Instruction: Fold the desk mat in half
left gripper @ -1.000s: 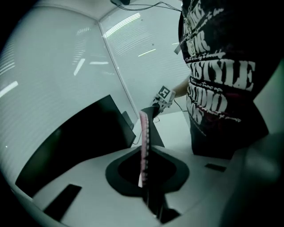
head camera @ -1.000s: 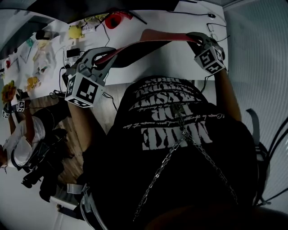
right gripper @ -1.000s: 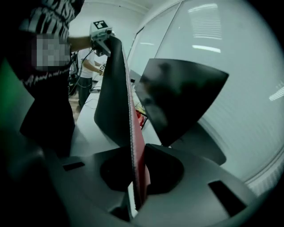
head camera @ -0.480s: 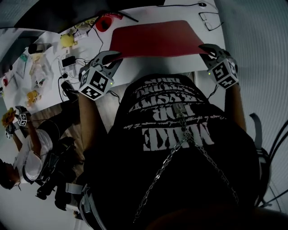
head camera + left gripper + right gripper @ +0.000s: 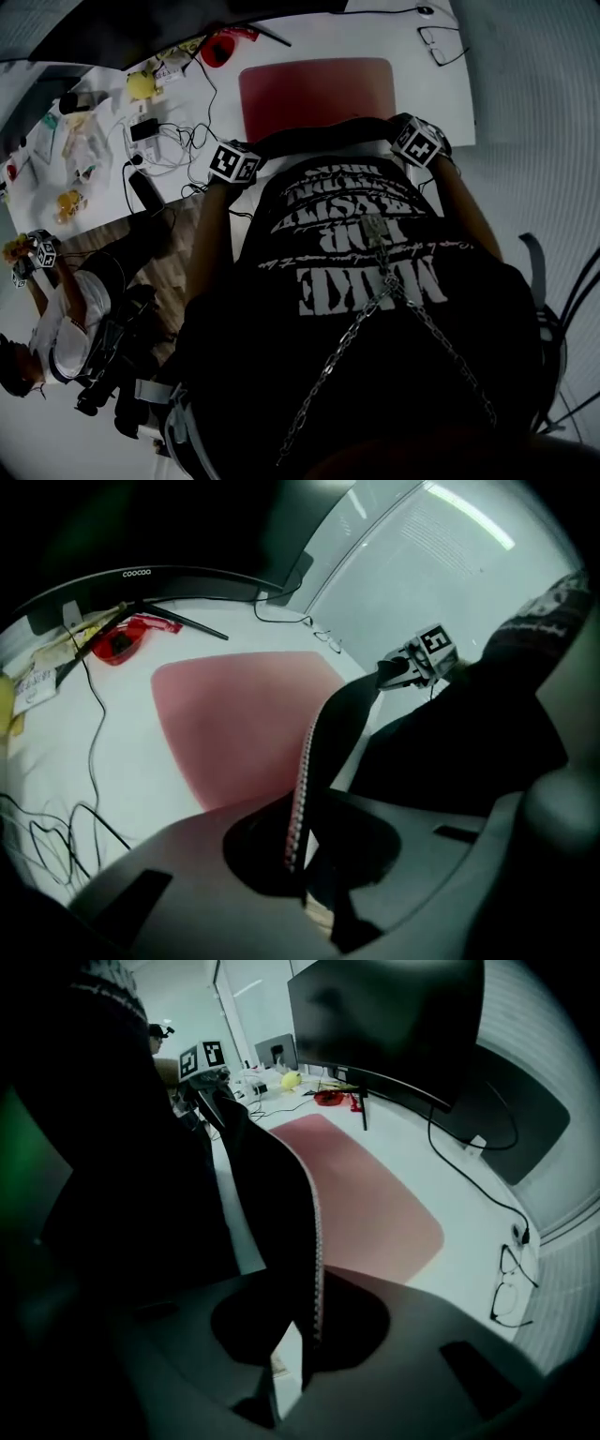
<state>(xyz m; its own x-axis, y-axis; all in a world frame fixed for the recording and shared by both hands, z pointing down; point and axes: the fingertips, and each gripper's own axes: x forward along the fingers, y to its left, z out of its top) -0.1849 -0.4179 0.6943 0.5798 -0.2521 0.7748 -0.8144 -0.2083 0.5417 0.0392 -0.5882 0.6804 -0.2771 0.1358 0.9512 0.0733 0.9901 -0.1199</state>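
The desk mat point(image 5: 314, 94) lies red face up on the white desk point(image 5: 431, 103). Its near edge is turned up, showing the black underside point(image 5: 319, 139) as a strip between my two grippers. My left gripper point(image 5: 255, 153) is shut on the left end of that edge. My right gripper point(image 5: 401, 133) is shut on the right end. In the left gripper view the mat's edge point(image 5: 302, 789) runs straight into the closed jaws of the left gripper point(image 5: 302, 860), with the red face point(image 5: 244, 714) beyond. The right gripper view shows the same: black edge point(image 5: 305, 1213) pinched in the right gripper point(image 5: 305, 1335).
A curved monitor point(image 5: 394, 1016) stands at the desk's far side, with a red object point(image 5: 217, 47) by its foot. Glasses point(image 5: 439, 45) lie at the far right corner. Cables point(image 5: 173, 141), a yellow object point(image 5: 141, 84) and clutter fill the left. Another person point(image 5: 47, 319) sits at lower left.
Both grippers have come down and back toward my body with the mat's edge. The mat, held up in the air before, now lies flat on the desk, red face up.
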